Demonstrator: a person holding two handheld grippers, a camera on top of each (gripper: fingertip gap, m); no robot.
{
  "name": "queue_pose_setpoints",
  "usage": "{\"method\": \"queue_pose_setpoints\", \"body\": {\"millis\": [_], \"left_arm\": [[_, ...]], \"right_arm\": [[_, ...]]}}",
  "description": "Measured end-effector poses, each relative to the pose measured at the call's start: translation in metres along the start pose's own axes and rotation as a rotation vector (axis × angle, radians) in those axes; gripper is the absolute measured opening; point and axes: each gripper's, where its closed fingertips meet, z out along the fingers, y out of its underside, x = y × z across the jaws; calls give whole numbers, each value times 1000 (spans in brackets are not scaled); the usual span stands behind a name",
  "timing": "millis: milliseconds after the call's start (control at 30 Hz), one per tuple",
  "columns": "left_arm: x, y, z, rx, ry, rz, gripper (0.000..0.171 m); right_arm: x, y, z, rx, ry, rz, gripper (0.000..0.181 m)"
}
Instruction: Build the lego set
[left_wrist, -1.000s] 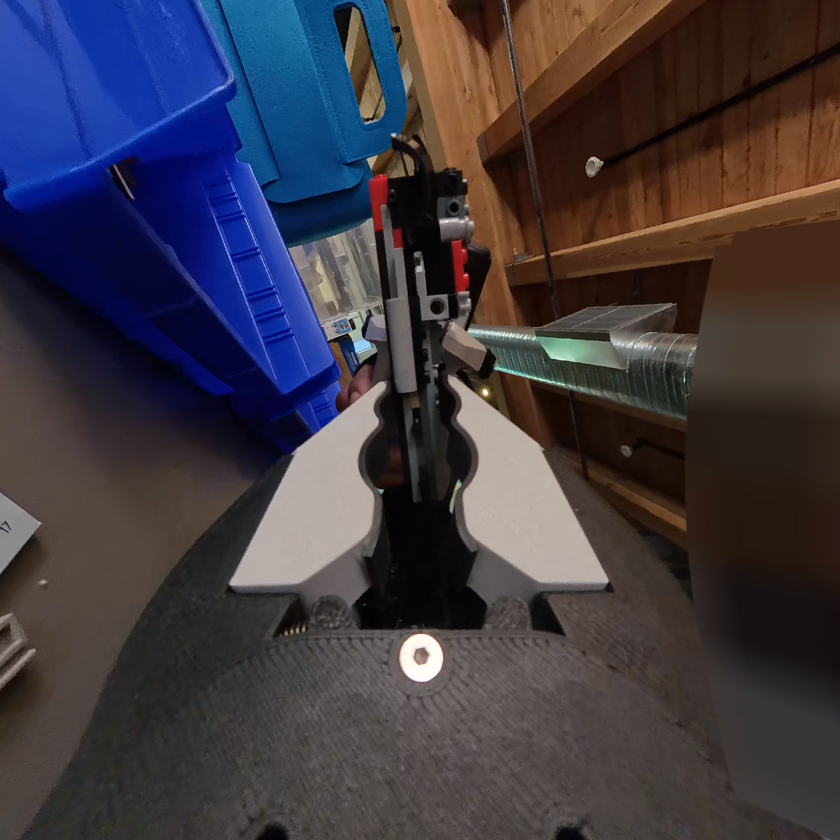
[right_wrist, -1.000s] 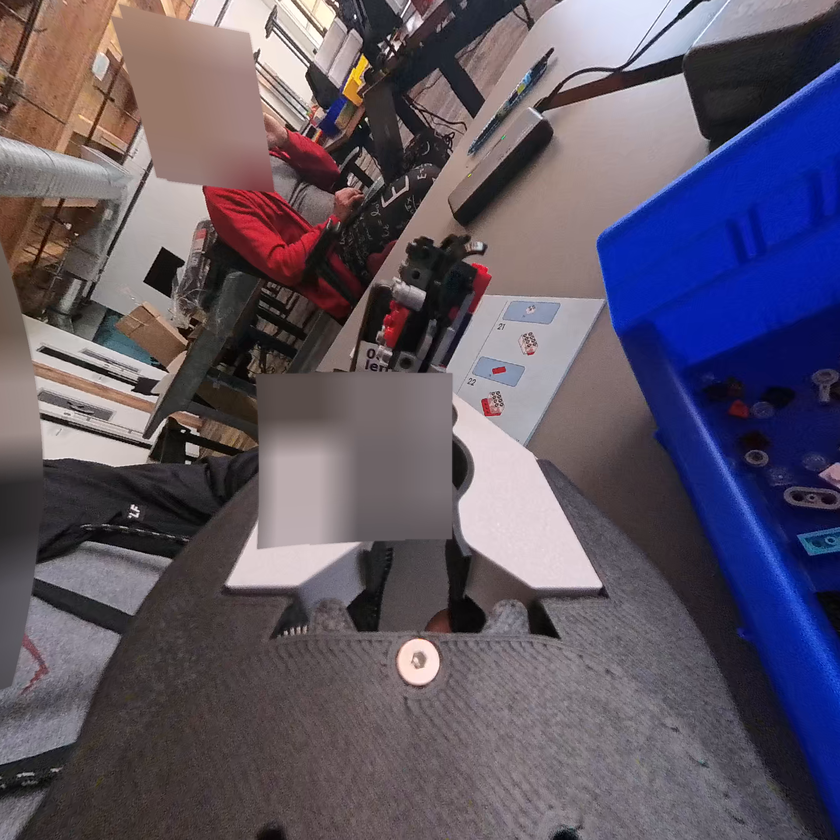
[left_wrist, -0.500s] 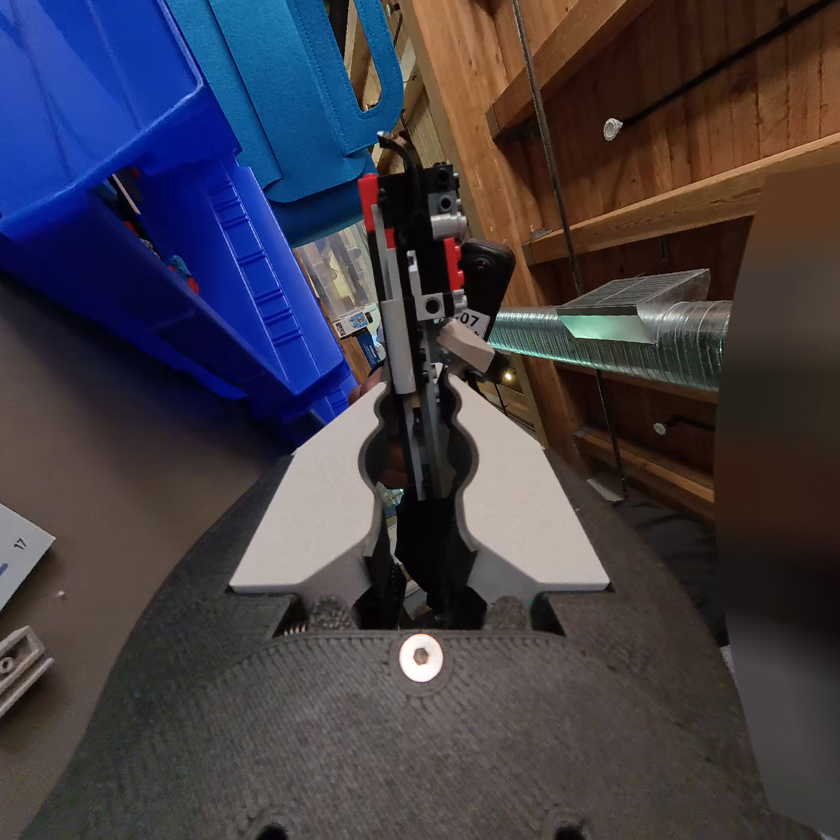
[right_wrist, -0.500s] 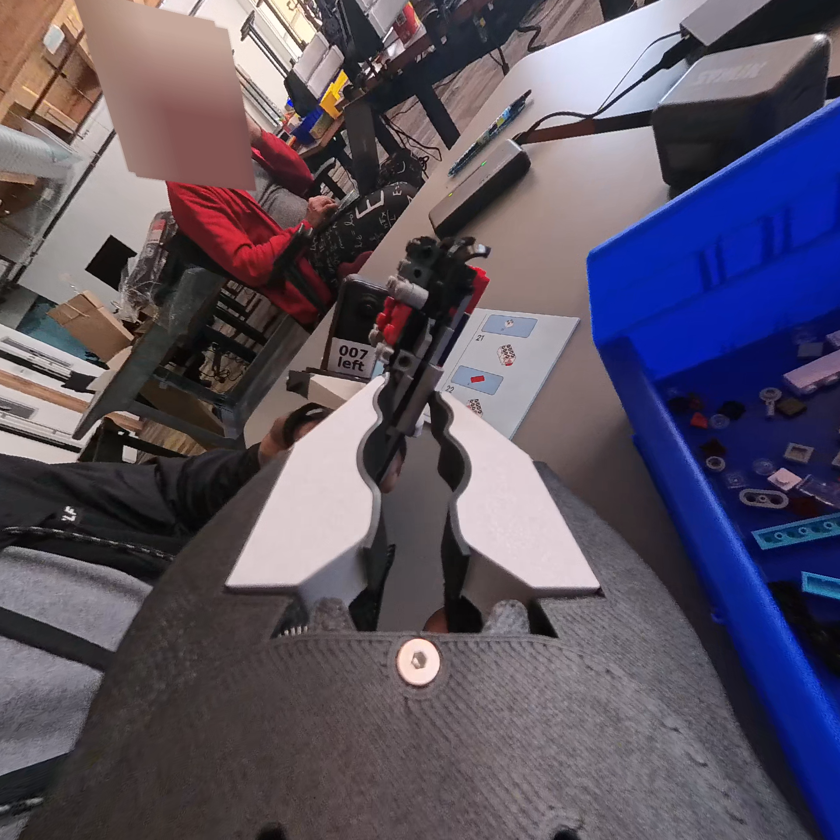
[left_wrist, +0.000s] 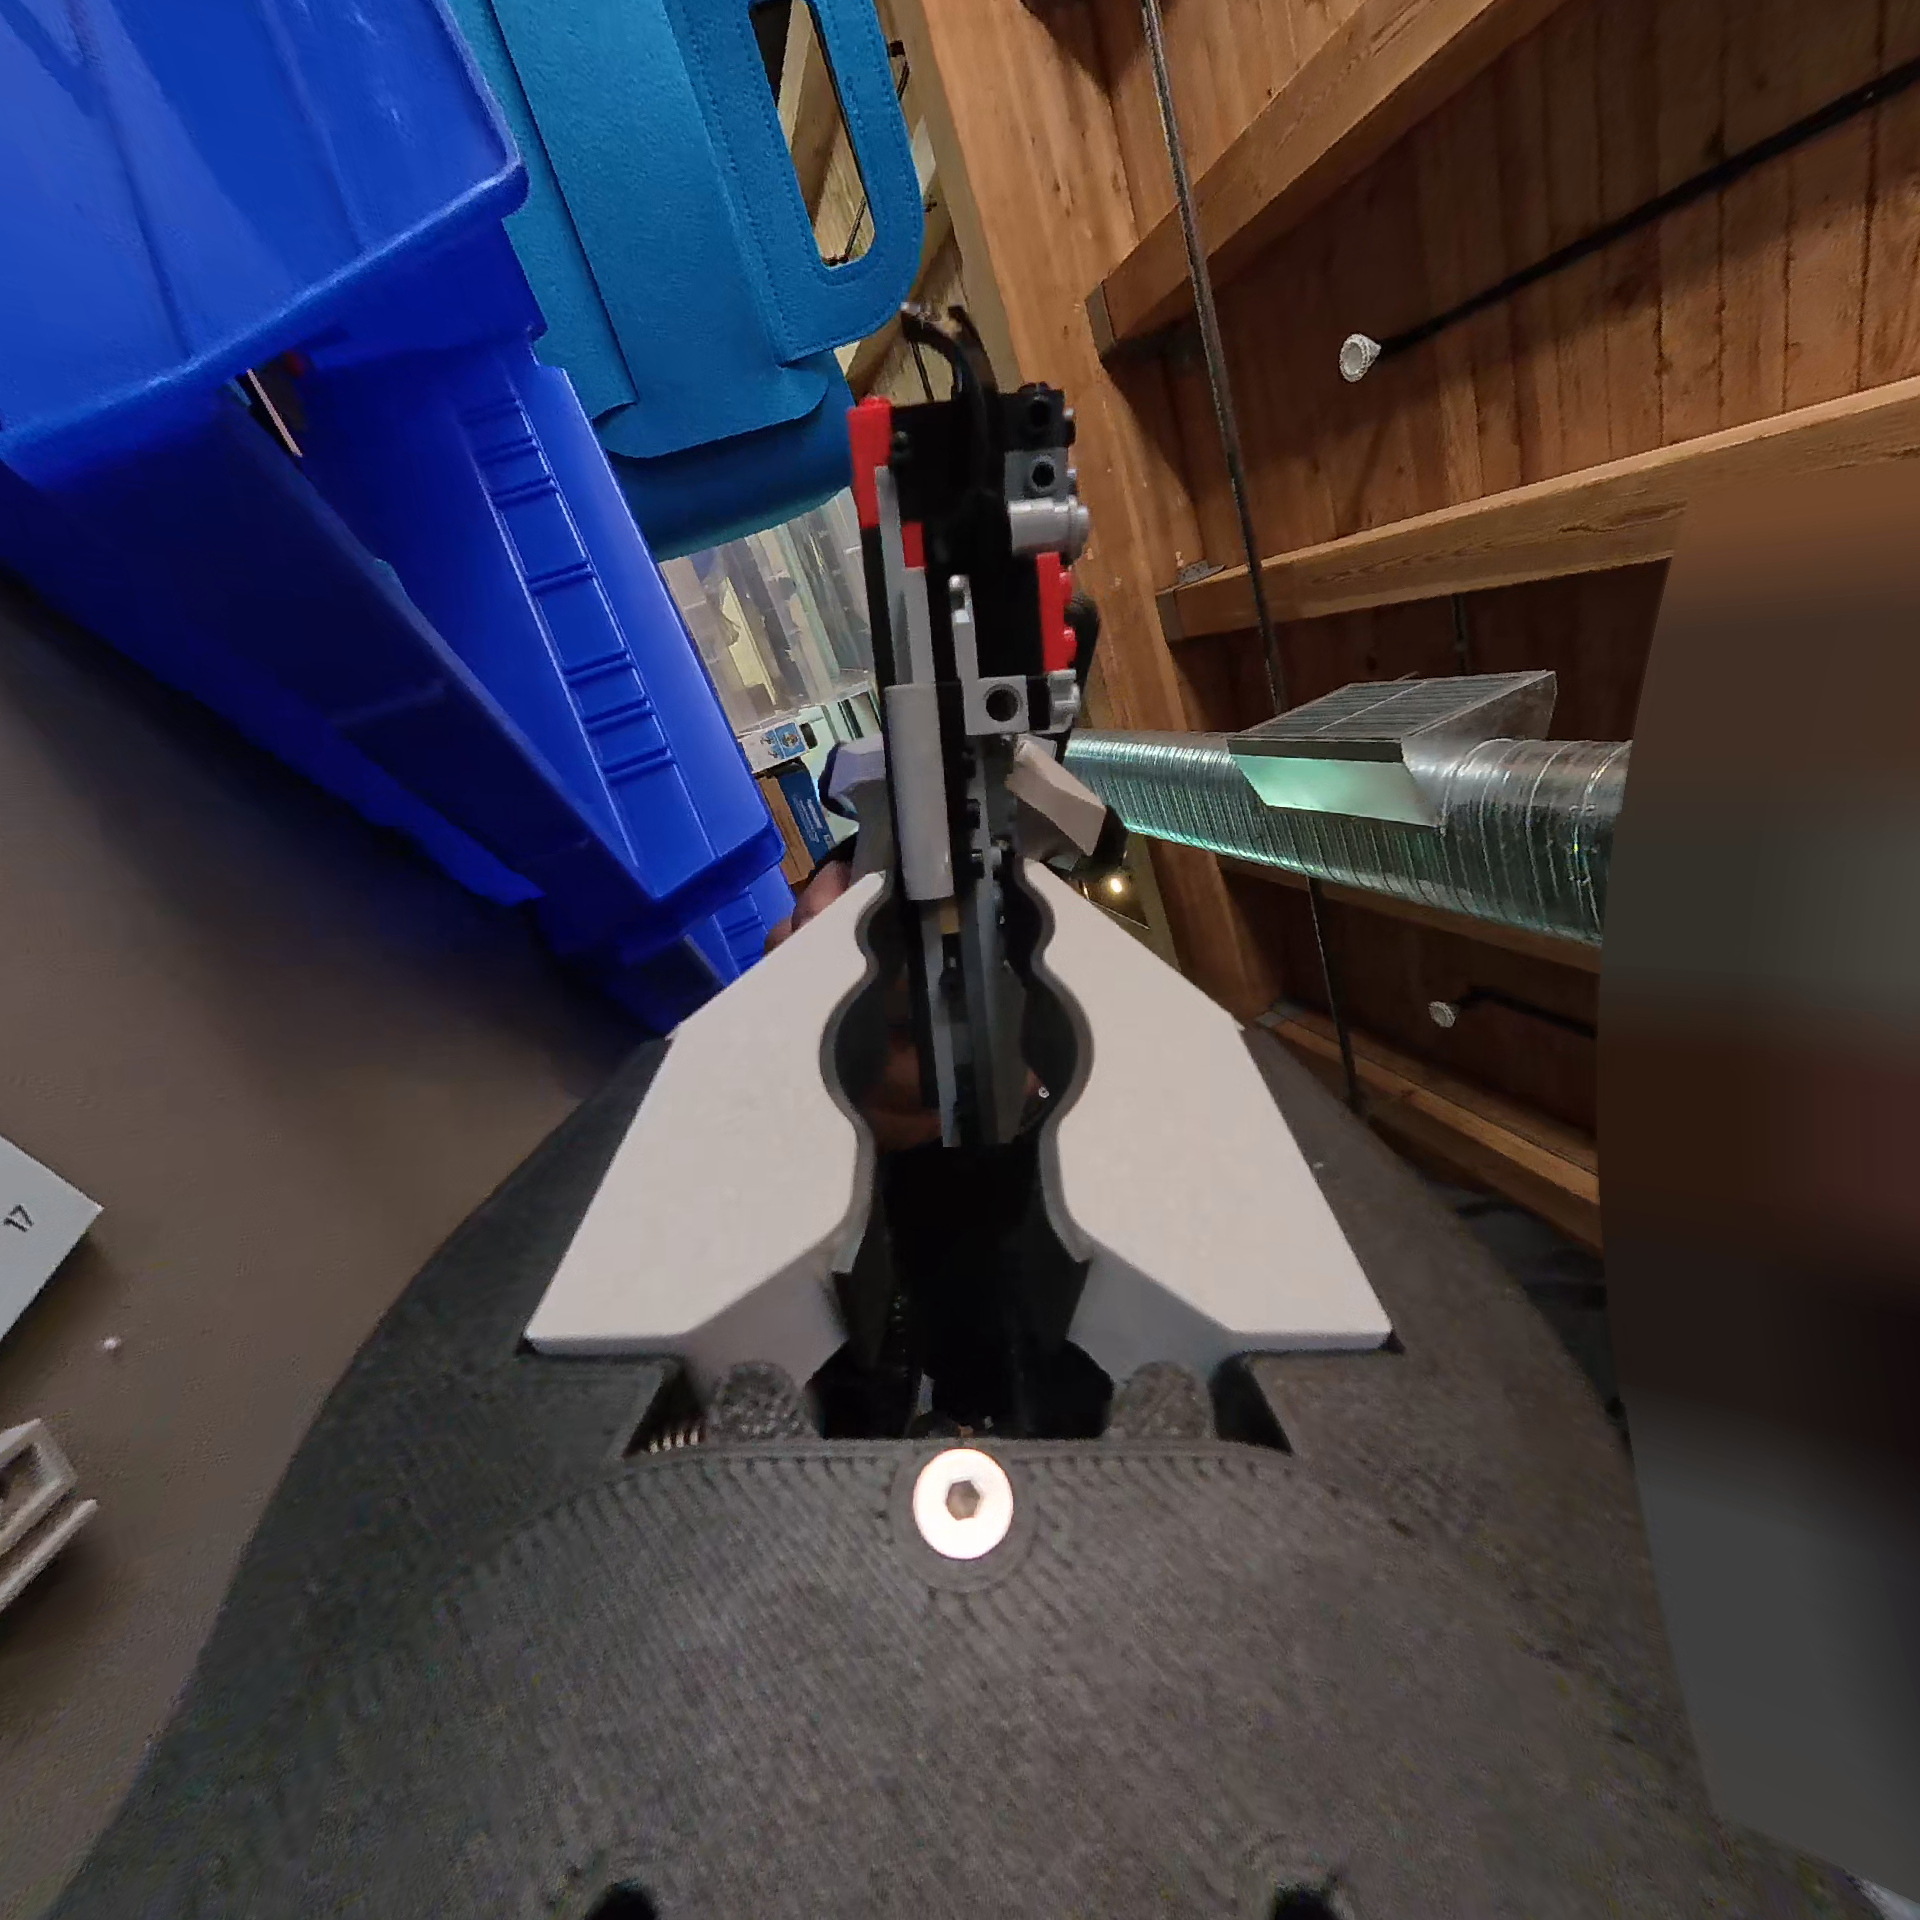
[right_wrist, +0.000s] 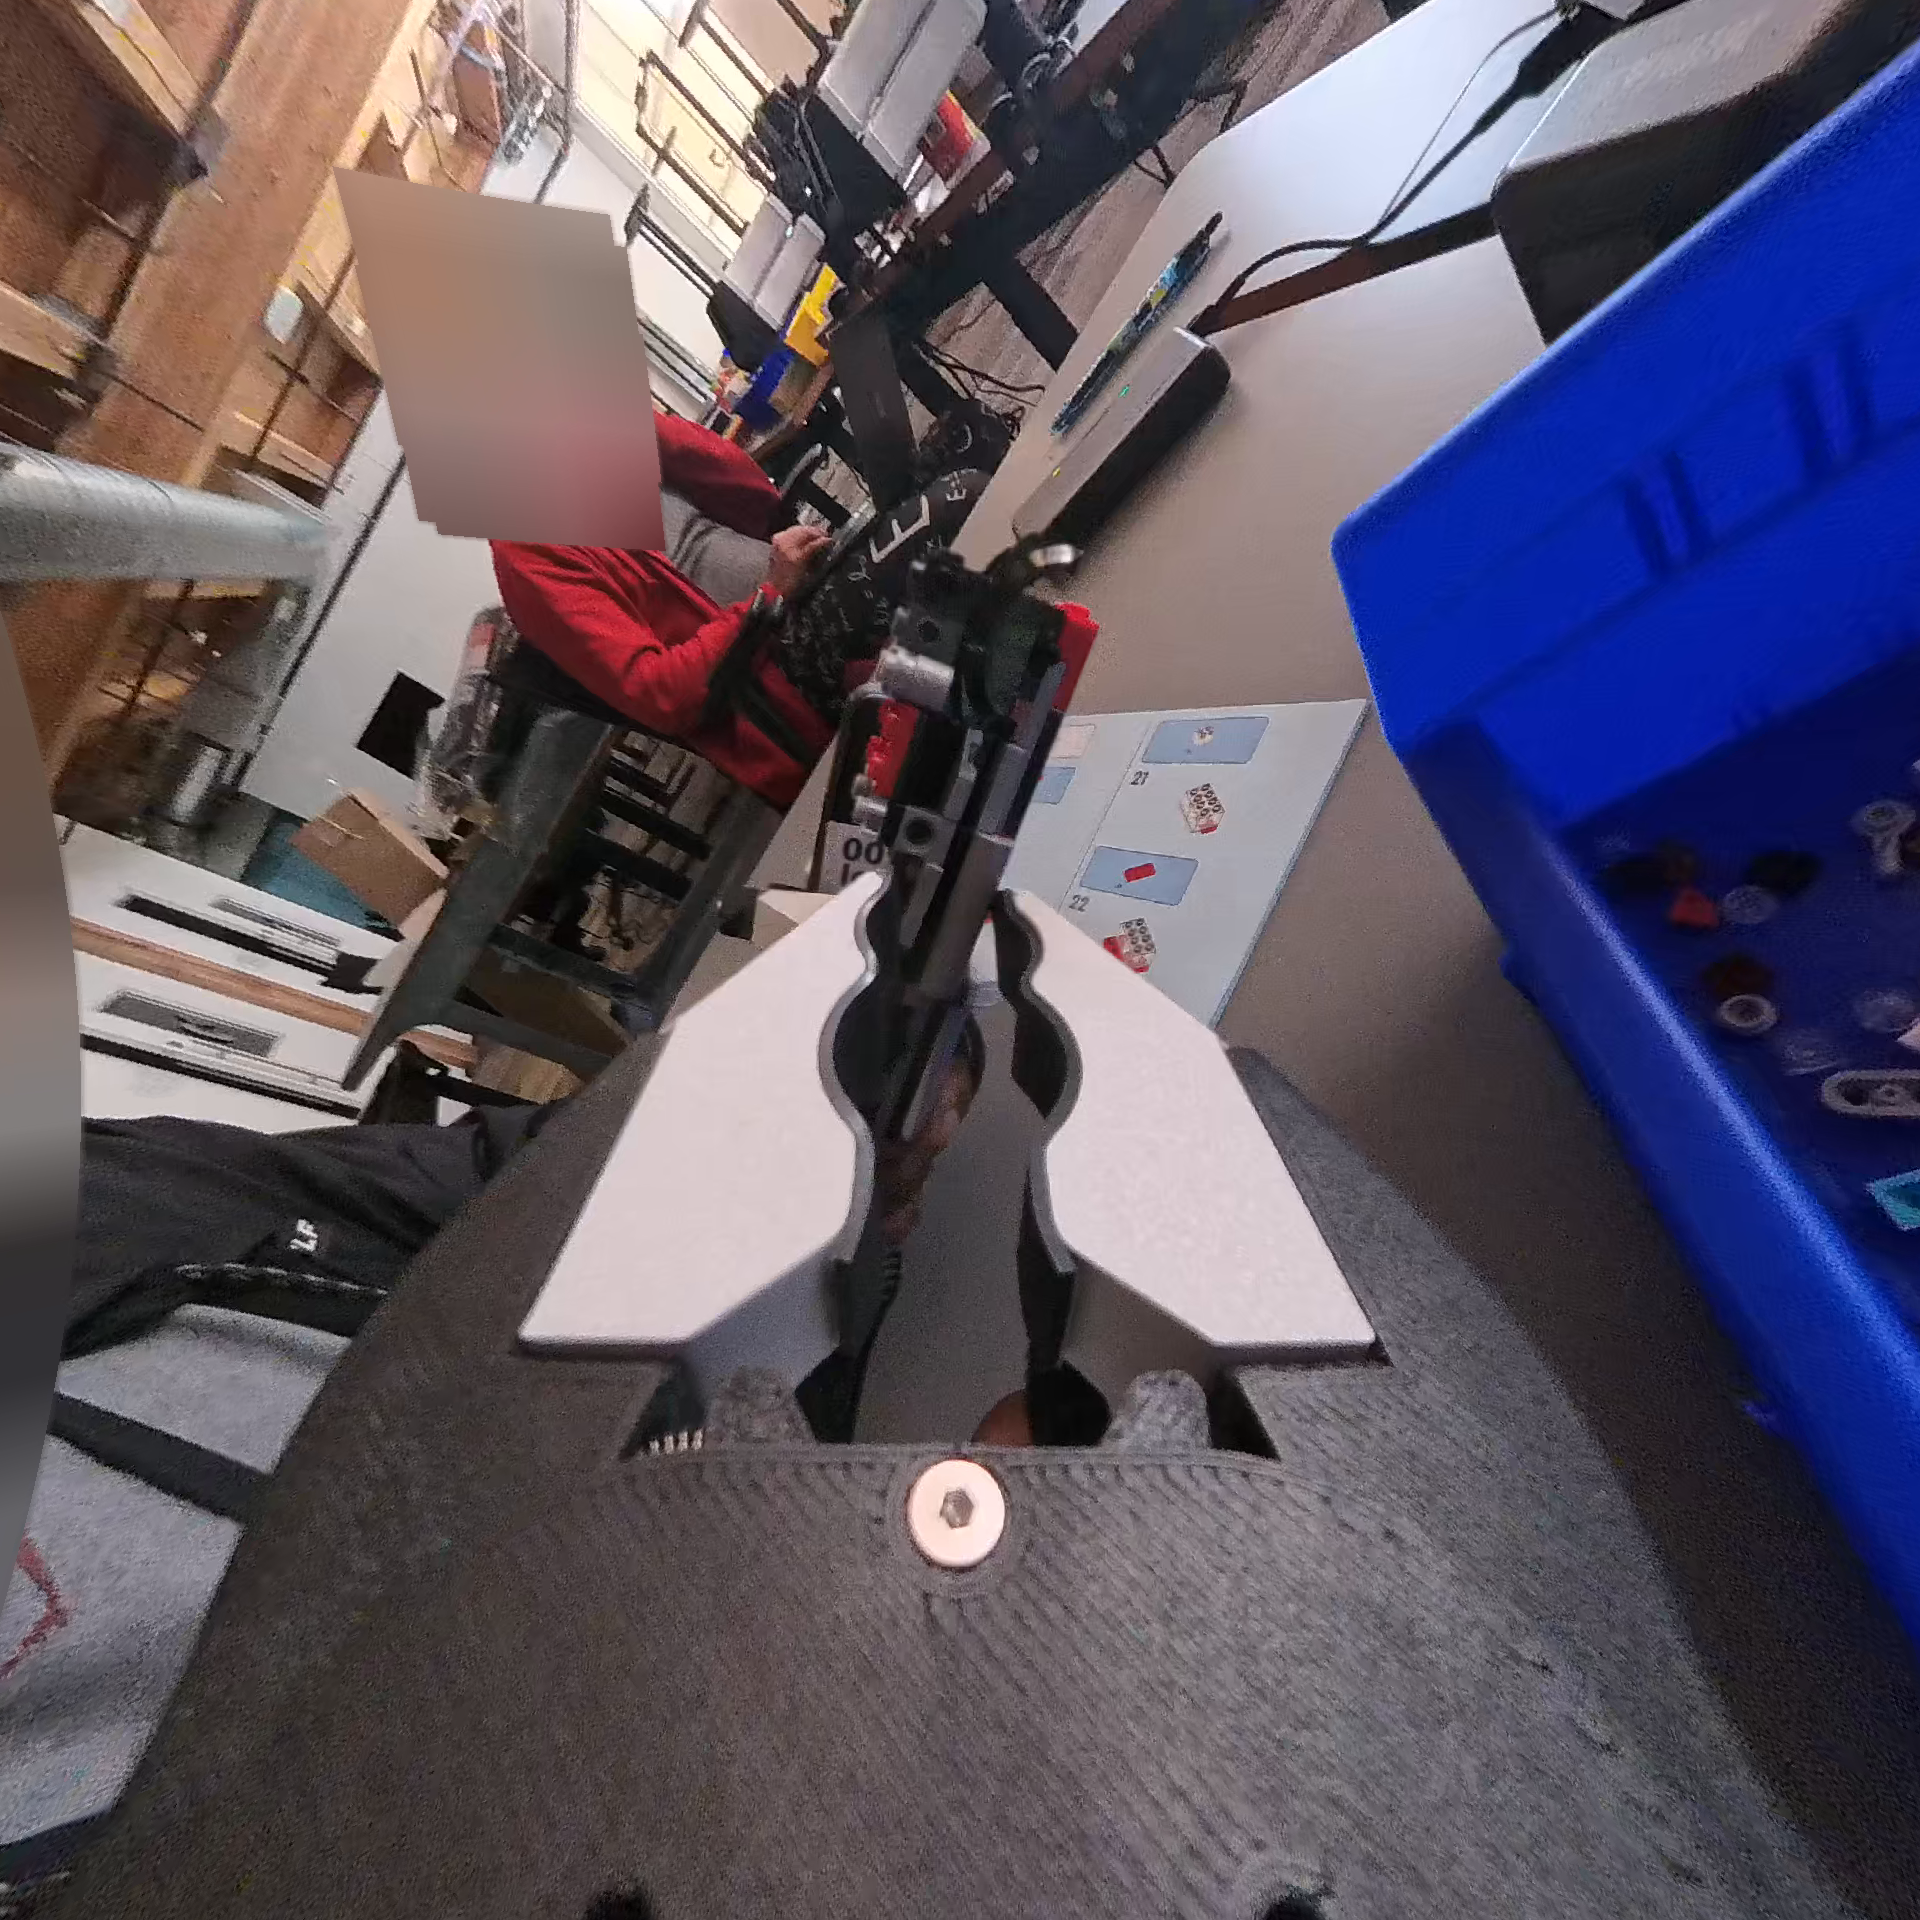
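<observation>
Wooden shelving and a grey surface (right_wrist: 1299, 582) framed the lego model (left_wrist: 961, 665), held aloft, clenched in the left gripper (left_wrist: 951, 935). Over the past second it had barely moved. The right gripper (right_wrist: 940, 935) stayed around its other end, jaws slightly parted. Beside it sat a blue bin (right_wrist: 1662, 582) of loose pieces and an instruction sheet (right_wrist: 1247, 810); nothing blocked it.

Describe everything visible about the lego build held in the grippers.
The lego build is a narrow, flat assembly of plastic bricks, mostly black and grey with a few red pieces, pin holes along one edge and a thin black curved piece on top. It is held in the air, end-on to both cameras. The left gripper is shut on its lower end; the right gripper looks slightly wider, touching it on one side.
</observation>
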Motion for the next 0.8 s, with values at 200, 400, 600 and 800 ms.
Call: {"method": "queue_pose_setpoints", "body": {"millis": [200, 400, 600, 800], "left_arm": [[1, 1, 1, -2, -2, 15, 19], [3, 2, 2, -4, 0, 32, 19], [4, 2, 2, -4, 3, 35, 18], [5, 3, 3, -7, 9, 39, 19]], "right_arm": [[-1, 0, -2, 10, -13, 23, 19], [-4, 0, -4, 10, -24, 30, 19], [-6, 0, -6, 11, -32, 35, 20], [-7, 1, -6, 5, -38, 25, 20]]}}
